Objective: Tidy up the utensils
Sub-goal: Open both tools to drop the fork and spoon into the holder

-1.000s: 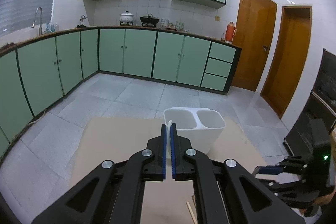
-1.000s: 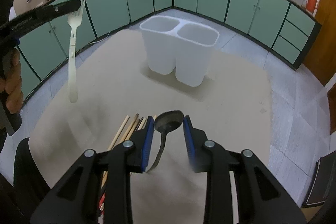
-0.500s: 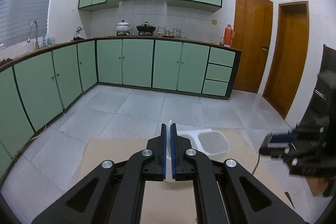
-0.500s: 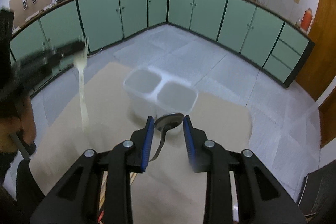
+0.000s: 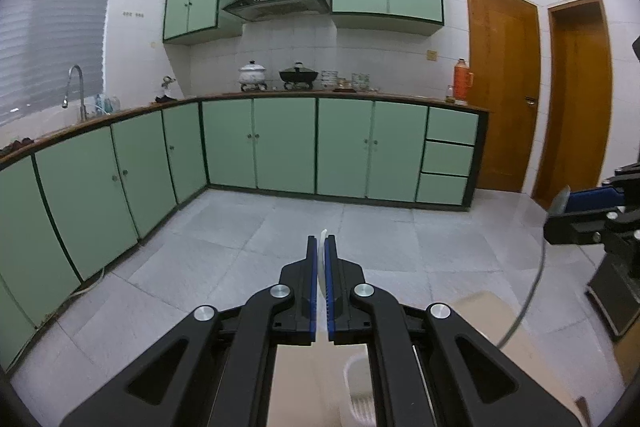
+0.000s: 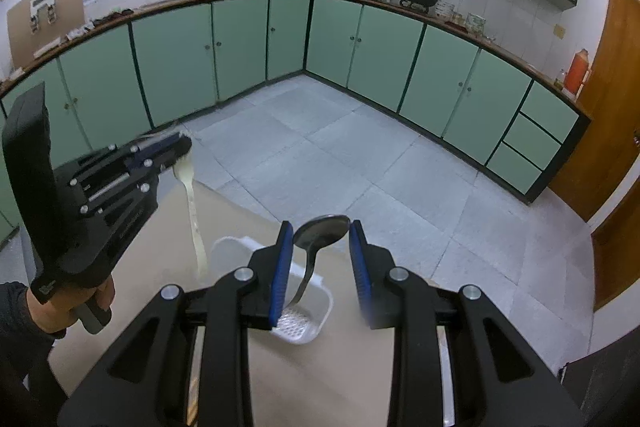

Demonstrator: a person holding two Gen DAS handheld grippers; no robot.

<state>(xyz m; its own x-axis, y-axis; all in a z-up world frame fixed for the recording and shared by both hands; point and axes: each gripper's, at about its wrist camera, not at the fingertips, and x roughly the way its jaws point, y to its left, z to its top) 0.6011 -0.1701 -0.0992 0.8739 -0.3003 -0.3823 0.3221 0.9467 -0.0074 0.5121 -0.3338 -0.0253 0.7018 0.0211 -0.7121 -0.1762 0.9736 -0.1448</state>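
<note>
Both tools are up over the table now, each with a load. My left gripper (image 5: 319, 251) is clamped tight on a pale plastic fork (image 6: 191, 203); from the right-hand camera I see it pinched by the head with the handle dangling straight down, its tip just above the near-left rim of the white two-compartment plastic utensil holder (image 6: 318, 327). My right gripper (image 6: 318, 233) grips the bowl of a dark metal spoon (image 6: 320, 229) across its width, jaws partly closed, the handle hanging down toward the right-hand compartment, whose perforated floor shows below.

The holder stands on the beige tabletop (image 6: 340, 379), directly beneath both tools. In the left camera only a sliver of its rim peeks out under the fingers.

I judge this to be the carry-and-drop step: both utensils are lifted and hovering, neither yet inside. Next I need to line each handle over its own compartment, lower until the tip is well past the rim, then let go. The fork looks slightly off to the left of the holder, so it wants a nudge right first. The risk is a handle catching the divider.
</note>
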